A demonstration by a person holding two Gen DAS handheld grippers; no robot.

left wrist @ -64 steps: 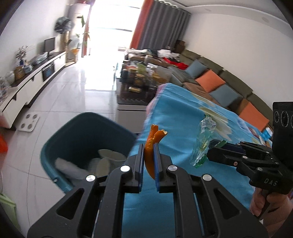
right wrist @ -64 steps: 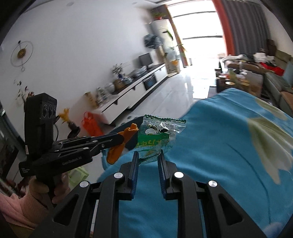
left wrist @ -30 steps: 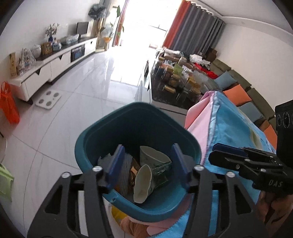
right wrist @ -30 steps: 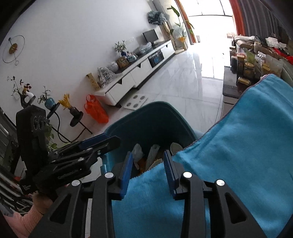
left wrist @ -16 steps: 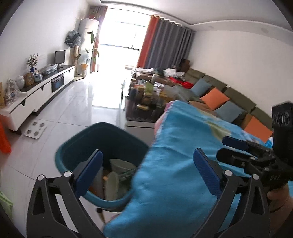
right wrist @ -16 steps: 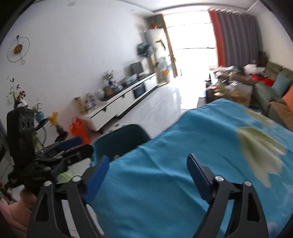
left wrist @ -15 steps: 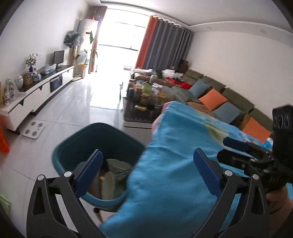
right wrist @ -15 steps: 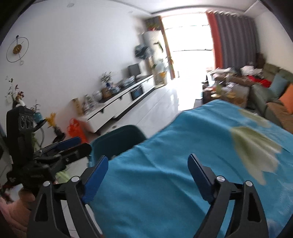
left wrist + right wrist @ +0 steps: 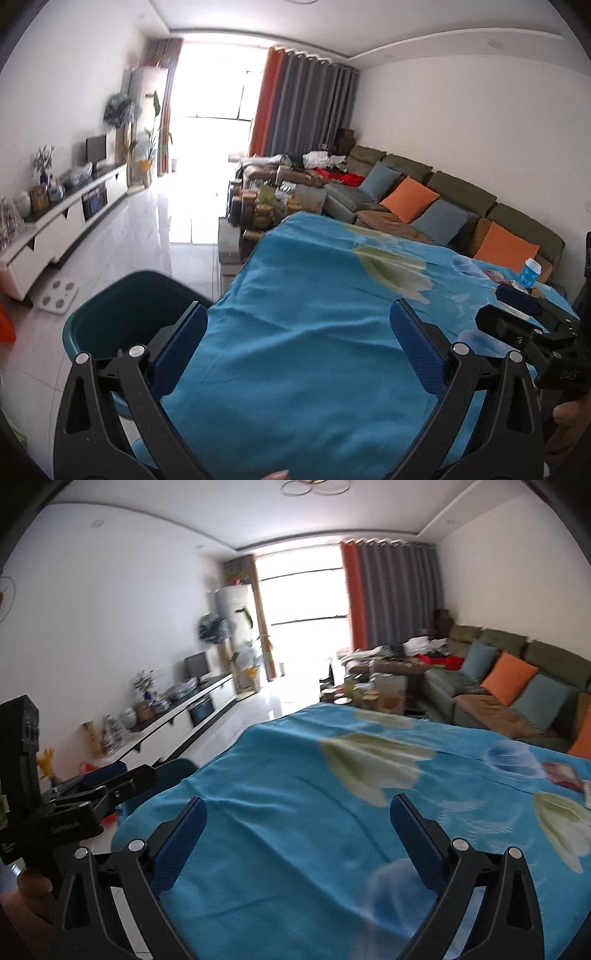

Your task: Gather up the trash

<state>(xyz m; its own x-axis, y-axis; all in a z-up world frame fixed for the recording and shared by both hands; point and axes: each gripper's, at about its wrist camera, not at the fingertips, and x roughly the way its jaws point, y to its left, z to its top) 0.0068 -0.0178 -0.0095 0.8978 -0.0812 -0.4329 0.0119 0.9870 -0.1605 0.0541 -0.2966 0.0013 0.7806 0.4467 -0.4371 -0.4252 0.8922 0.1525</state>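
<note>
Teal plastic bin [image 9: 122, 314] down on the floor at the left, tucked just beside the corner of the blue flowered cloth [image 9: 303, 325], insides too dark from here to make out. Left gripper [image 9: 299, 350] spread wide and pinching nothing, right gripper [image 9: 297, 834] same deal, both hanging over a bare stretch of cloth (so probably between pickups). Over at the far right, bits that might count as trash: a small blue-and-white cup [image 9: 530, 271] and a flat reddish packet [image 9: 563, 773], so likely not finished, worth swinging that way next.
</note>
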